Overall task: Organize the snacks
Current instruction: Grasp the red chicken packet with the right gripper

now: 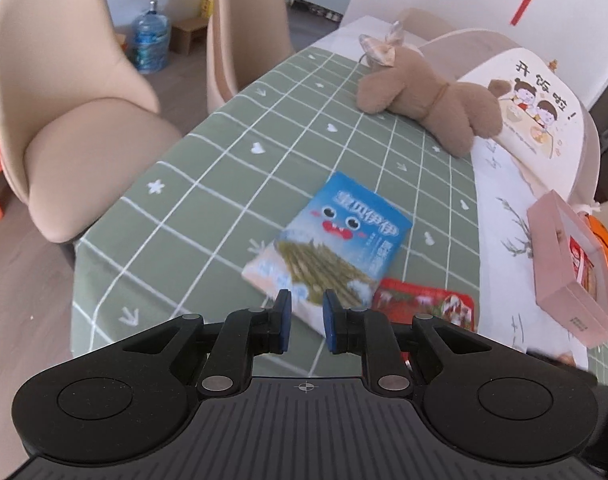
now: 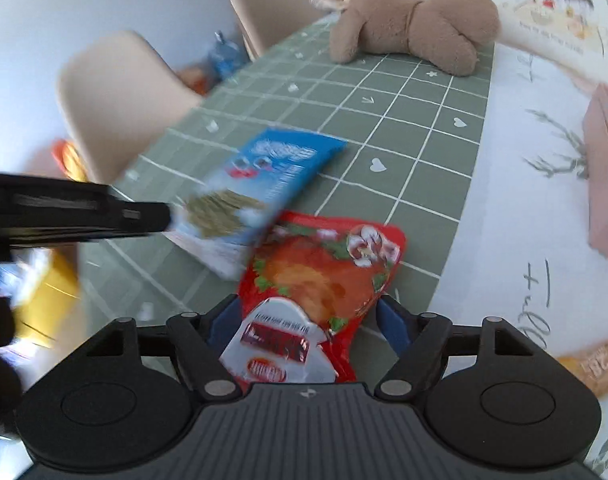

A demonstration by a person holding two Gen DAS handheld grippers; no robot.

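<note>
Left wrist view: the left gripper (image 1: 307, 322) hovers empty, jaws narrow, over the blue bag's (image 1: 328, 240) near end on the green cloth (image 1: 208, 184). It looks light, crinkly and slippery; a sealed edge suits a pinch. The pink box (image 1: 572, 280) is cut off at the right.

Right wrist view: the right gripper (image 2: 306, 320) stands wide, the red bag (image 2: 324, 280) between its pads, contact unclear through blur.
</note>
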